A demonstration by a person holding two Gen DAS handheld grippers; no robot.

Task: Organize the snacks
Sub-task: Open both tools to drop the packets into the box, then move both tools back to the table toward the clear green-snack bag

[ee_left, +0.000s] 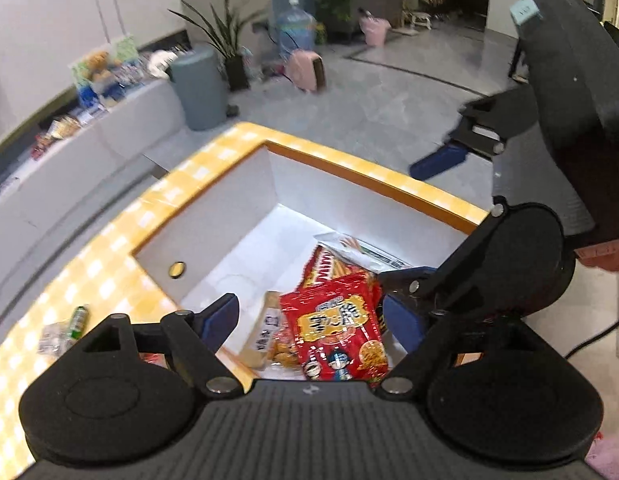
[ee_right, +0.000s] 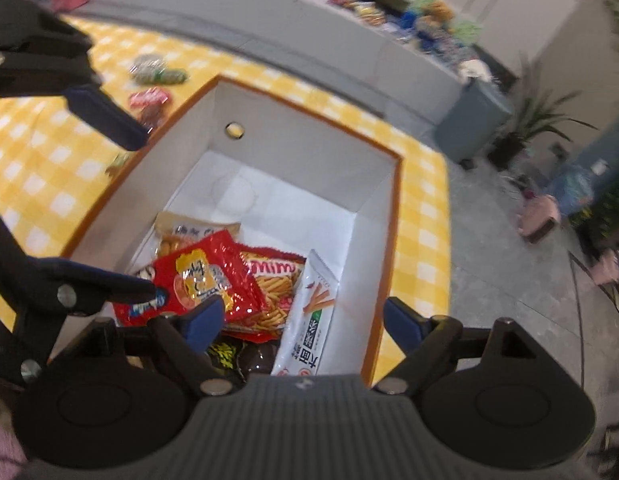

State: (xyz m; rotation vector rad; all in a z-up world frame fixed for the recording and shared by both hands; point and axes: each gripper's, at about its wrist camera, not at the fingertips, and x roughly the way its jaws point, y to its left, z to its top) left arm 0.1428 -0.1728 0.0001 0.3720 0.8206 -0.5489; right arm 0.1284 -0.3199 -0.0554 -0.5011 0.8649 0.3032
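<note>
A white box with an orange rim point(ee_left: 349, 178) point(ee_right: 309, 120) stands on a yellow checked table. Inside lie a red snack bag point(ee_left: 337, 336) point(ee_right: 205, 276), a red Mimi stick bag point(ee_left: 329, 268) point(ee_right: 273, 284), a white stick packet point(ee_right: 313, 312) and a beige packet point(ee_left: 263, 332). My left gripper point(ee_left: 311, 320) is open above the box, over the red bag, empty. My right gripper point(ee_right: 301, 324) is open above the box's near end, empty. The right gripper also shows in the left wrist view point(ee_left: 441, 160). The left gripper shows in the right wrist view point(ee_right: 121, 200).
Loose snacks lie on the table: a green packet point(ee_left: 78, 320) point(ee_right: 157, 70) and red packets point(ee_right: 149, 104). Behind are a grey counter point(ee_right: 309, 52) with more snacks, a grey bin point(ee_left: 199, 88), a plant point(ee_left: 229, 40) and open floor.
</note>
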